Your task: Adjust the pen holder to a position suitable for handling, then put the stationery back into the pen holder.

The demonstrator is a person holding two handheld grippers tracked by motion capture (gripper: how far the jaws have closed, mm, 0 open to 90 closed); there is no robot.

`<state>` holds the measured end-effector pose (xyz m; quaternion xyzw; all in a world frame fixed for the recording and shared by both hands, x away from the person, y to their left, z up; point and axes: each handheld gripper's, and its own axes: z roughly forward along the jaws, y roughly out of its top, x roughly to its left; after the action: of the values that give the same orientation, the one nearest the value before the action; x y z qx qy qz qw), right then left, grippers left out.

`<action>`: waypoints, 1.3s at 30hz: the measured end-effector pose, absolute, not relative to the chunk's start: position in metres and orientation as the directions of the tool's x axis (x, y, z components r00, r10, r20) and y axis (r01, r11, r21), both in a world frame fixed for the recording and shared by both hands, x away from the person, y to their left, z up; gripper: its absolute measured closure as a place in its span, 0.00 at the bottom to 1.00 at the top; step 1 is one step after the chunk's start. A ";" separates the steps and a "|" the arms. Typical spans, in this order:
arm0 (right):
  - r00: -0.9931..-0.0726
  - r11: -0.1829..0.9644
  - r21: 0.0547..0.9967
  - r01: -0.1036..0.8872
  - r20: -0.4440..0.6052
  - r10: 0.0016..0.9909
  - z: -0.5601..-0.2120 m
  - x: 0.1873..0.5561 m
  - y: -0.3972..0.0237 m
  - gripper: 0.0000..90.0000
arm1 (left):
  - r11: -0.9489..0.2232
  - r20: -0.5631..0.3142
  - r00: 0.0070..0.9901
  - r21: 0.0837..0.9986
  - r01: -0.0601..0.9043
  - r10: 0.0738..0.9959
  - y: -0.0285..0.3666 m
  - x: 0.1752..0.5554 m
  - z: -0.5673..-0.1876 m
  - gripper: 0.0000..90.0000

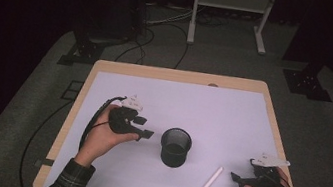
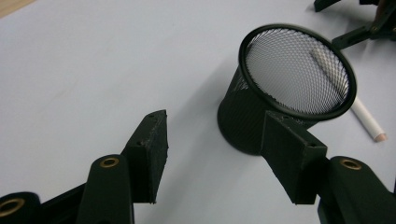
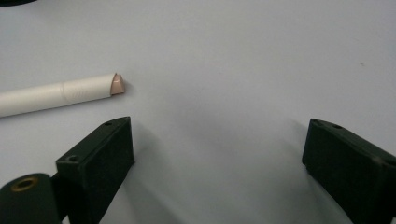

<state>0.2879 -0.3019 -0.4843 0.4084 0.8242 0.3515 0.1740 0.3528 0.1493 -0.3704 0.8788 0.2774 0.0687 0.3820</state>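
Note:
A black mesh cup (image 1: pixel 175 147) stands upright in the middle of the table. In the left gripper view the cup (image 2: pixel 252 126) sits just beyond the right-hand jaw, apart from both pads. My left gripper (image 1: pixel 144 127) (image 2: pixel 224 154) hovers to the cup's left, open, with nothing between its jaws. A white pen (image 1: pixel 207 184) (image 2: pixel 369 119) lies flat to the right of the cup. My right gripper (image 1: pixel 242 171) (image 3: pixel 217 149) rests near the table's right front corner, open and empty. The pen's pinkish tip (image 3: pixel 117 85) lies just ahead of its left jaw.
A pale sheet (image 1: pixel 178 100) covers most of the wooden tabletop (image 1: pixel 177 74). Beyond the far edge are a grey floor with cables (image 1: pixel 142 44), black stand bases (image 1: pixel 80 52) and a white frame (image 1: pixel 232 2). Dark curtains close off the back.

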 end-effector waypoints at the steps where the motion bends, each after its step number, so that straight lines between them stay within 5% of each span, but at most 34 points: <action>1: -0.606 0.419 0.722 0.551 0.000 0.796 -0.484 0.288 -0.302 0.09 | -0.553 -0.090 0.833 0.709 0.438 0.545 0.151 0.352 -0.372 0.45; 39: -0.603 0.422 0.713 0.561 0.003 0.797 -0.483 0.289 -0.301 0.08 | -0.561 0.009 0.744 0.662 0.497 0.669 0.217 0.311 -0.454 0.28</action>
<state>0.2893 -0.3007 -0.4833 0.4113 0.8257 0.3465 0.1707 0.3111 0.2166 -0.4541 0.8739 0.3334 0.1305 0.3288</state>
